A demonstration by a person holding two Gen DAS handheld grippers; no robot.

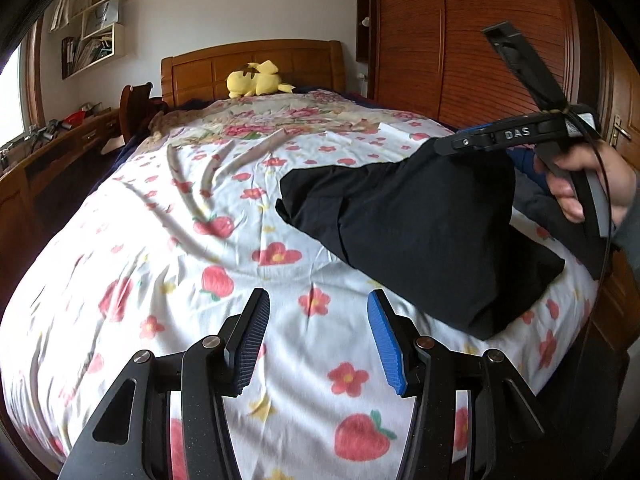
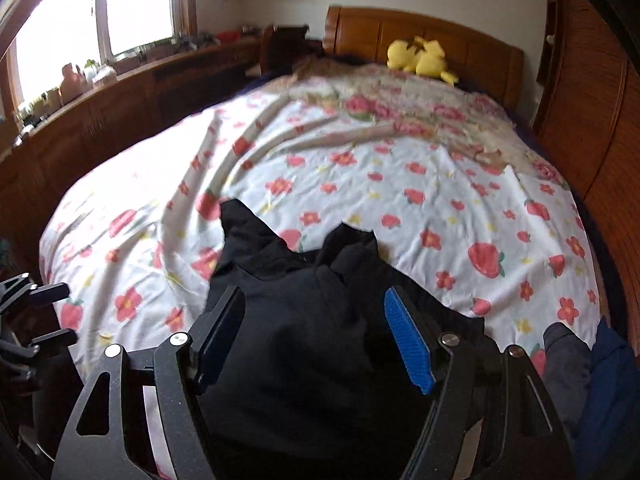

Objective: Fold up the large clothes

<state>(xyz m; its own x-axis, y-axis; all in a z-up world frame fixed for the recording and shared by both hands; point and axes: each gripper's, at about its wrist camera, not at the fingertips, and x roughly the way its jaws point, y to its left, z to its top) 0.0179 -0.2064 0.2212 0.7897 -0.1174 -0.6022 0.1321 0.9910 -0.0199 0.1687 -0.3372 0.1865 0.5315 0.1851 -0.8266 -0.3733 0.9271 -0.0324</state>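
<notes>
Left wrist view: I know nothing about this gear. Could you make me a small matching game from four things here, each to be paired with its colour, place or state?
Things:
1. plush toy
2. black garment
3. left gripper
4. bedspread

Descriptions:
A. open, nothing between its fingers
B. yellow, lying by the headboard
C. white with red flowers and strawberries
D. lifted at one end by the right gripper

Pairs: 1-B, 2-D, 3-A, 4-C
</notes>
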